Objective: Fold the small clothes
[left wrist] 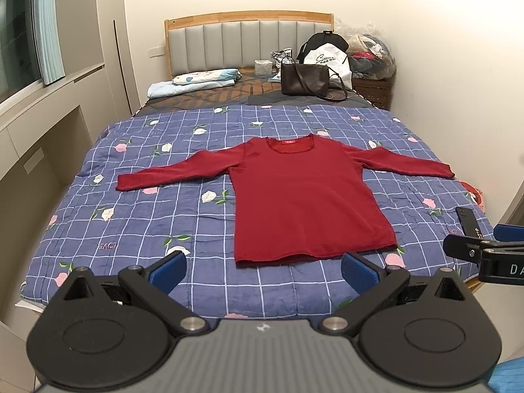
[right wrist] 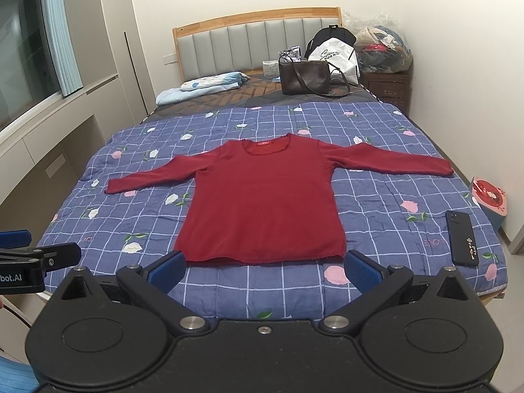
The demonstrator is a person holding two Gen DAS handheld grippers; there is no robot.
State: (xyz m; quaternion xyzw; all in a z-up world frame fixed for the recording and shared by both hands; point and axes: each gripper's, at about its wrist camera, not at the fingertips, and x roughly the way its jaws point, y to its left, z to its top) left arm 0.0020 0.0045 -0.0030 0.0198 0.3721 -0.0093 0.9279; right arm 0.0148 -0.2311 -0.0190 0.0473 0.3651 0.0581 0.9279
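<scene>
fingers (left wrist: 168, 270) of left gripper (left wrist: 263, 273) apart, empty; right gripper (right wrist: 265, 270) likewise, both above bed's near edge. red top (left wrist: 304, 196) flat on quilt (left wrist: 147, 229), sleeves spread, hem nearest. risk: pinching quilt with hem; phone (right wrist: 461, 237) near right sleeve could get swept.

One red long-sleeved top (right wrist: 262, 196) lies on one bed (right wrist: 376, 196), under one blue checked quilt (right wrist: 98, 216). Two claws: the left claw (left wrist: 263, 270) and the right claw (right wrist: 264, 268), each with two blue pads. One black phone (right wrist: 461, 237), one brown handbag (right wrist: 304, 77), one white shopping bag (right wrist: 337, 55), one black backpack (right wrist: 330, 34), one folded pale blanket (right wrist: 206, 86).
</scene>
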